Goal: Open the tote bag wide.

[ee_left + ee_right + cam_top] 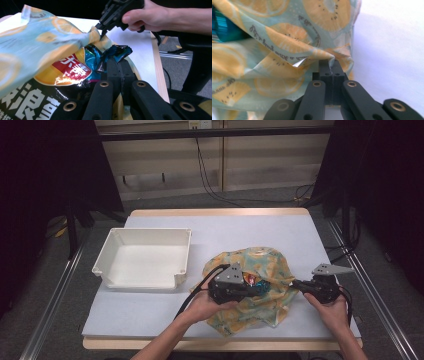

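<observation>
Table: one white-topped table with a pale wooden rim (220, 212), dark curtains at either side and cables on the floor behind it.
Tray: one empty white rectangular plastic tray (107, 251) sits toward the table's left edge, well apart from both grippers.
Bag: one light blue cloth bag printed with orange citrus slices (260, 262) lies near the table's front right corner, crumpled, its mouth lifted open.
Snack packet: one glossy foil snack packet, black, red and teal with white lettering (75, 71), sits partly inside the bag; the cloth drapes over its upper left part and hides the rest.
Left gripper: the black left gripper (257, 285), held in the person's left hand (202, 306), reaches over the middle of the bag; in the left gripper view its jaws are pinched together on the crinkled teal corner of the snack packet.
Right gripper: the black right gripper (296, 285), in the person's right hand (332, 309), meets the bag's right edge; its jaws are closed on a fold of the cloth rim (328, 58).
In the way: the bag's cloth bunches around the packet between the two grippers.
</observation>
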`<act>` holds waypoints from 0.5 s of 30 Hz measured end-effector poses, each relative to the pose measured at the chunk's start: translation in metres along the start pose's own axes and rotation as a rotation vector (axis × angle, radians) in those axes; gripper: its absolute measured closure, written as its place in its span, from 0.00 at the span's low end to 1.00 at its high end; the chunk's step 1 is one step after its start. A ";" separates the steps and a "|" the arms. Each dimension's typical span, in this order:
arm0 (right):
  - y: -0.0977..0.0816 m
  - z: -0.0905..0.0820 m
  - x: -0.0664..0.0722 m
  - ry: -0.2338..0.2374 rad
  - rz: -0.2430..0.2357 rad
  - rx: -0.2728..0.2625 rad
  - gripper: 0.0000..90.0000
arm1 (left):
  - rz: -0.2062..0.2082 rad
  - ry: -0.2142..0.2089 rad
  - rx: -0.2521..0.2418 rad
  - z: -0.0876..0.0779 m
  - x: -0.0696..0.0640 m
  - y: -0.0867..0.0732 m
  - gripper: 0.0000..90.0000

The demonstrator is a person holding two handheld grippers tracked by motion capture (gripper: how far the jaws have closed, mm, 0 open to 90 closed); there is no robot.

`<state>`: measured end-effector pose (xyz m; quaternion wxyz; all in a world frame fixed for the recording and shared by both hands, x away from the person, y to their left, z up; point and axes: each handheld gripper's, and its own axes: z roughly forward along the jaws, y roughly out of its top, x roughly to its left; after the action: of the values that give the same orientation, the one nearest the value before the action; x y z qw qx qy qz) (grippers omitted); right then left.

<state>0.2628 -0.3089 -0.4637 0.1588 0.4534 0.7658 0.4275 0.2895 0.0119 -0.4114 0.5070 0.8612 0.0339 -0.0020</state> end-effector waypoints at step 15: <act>-0.006 0.001 0.000 0.009 -0.028 0.009 0.83 | -0.026 -0.009 -0.019 -0.006 -0.002 -0.007 1.00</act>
<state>0.2604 -0.3094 -0.4688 0.1593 0.4415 0.7746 0.4238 0.2868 0.0202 -0.4143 0.5154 0.8558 0.0430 -0.0120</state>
